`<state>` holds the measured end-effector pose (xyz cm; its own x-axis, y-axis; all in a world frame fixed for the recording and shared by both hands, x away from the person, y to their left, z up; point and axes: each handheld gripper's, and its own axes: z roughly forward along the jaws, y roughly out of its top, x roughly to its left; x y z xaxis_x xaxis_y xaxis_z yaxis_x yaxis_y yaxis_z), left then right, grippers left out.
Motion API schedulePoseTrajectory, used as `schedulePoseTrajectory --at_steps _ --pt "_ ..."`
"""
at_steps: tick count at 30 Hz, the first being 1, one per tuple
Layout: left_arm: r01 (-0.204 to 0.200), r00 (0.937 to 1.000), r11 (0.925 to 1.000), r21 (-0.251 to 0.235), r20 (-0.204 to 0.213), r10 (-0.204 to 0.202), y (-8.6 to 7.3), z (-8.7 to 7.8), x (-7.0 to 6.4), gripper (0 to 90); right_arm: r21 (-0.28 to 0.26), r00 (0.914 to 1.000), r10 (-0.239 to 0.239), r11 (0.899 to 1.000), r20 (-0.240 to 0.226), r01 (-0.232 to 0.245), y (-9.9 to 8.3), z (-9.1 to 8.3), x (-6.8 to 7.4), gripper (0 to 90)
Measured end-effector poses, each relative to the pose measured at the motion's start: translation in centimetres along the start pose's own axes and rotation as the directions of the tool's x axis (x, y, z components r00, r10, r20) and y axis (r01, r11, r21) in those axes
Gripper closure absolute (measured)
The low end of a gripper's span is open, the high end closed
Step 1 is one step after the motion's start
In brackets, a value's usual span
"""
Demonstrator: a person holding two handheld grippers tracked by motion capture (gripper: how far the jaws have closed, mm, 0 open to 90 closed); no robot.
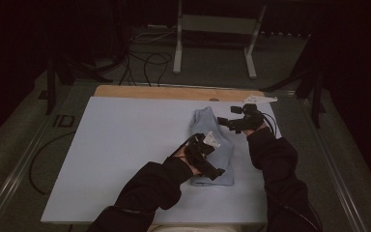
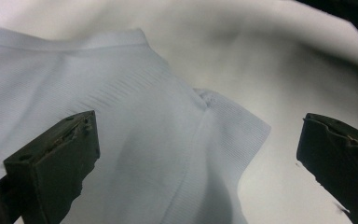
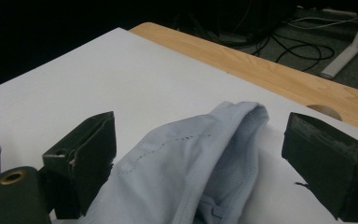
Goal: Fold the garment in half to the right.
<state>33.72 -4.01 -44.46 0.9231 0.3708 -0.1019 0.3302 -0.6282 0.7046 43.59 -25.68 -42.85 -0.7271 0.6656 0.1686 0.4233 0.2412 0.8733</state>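
Pale blue garment [image 1: 212, 145] lies bunched near the table's [image 1: 125, 145] right edge; both grippers, left [image 1: 211, 170] and right [image 1: 224, 123], gape empty over it, folding seemingly barely begun.

Looking down the left gripper [image 2: 198, 154], its two black jaws stand wide apart, one at seven o'clock, the other at four o'clock, both with worn, chipped inner faces. Between and beyond them lies a pale blue T-shirt [image 2: 135, 135], spread over the white table cover [image 2: 279, 70]. A ribbed hem runs along the garment's upper edge, from ten o'clock toward twelve. A short sleeve [image 2: 233, 130] with a ribbed cuff pokes out toward three o'clock, ending just short of the right-hand jaw. The left-hand jaw sits over the cloth; whether it touches, I can't tell. Soft folds shadow the fabric near six o'clock.
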Motion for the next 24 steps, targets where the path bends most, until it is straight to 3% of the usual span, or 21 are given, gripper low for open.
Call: schedulePoseTrajectory --at_steps 9,12,15,24 --pt "-0.024 0.9996 0.9994 -0.024 0.012 0.024 -0.2 -1.5 0.5 0.0 -0.002 0.9999 -0.009 1.000 -0.012 0.009 -0.6 0.2 0.7 9.9" --pt "-0.016 0.9995 0.9985 -0.053 0.028 0.017 -0.4 -2.0 0.7 0.0 0.001 0.9996 -0.024 1.000 -0.013 0.024 -0.8 0.2 1.0 9.9" --pt "-0.037 0.9987 0.9969 -0.069 0.032 0.040 -0.8 -2.5 1.0 0.0 0.001 0.9995 -0.027 1.000 -0.014 0.027 -1.0 0.0 1.4 9.9" --pt "-0.055 0.9983 0.9937 -0.098 0.011 0.057 -2.0 -4.3 1.8 0.0 0.001 0.9964 -0.065 0.998 -0.055 0.065 -2.0 -0.7 3.3 9.9"
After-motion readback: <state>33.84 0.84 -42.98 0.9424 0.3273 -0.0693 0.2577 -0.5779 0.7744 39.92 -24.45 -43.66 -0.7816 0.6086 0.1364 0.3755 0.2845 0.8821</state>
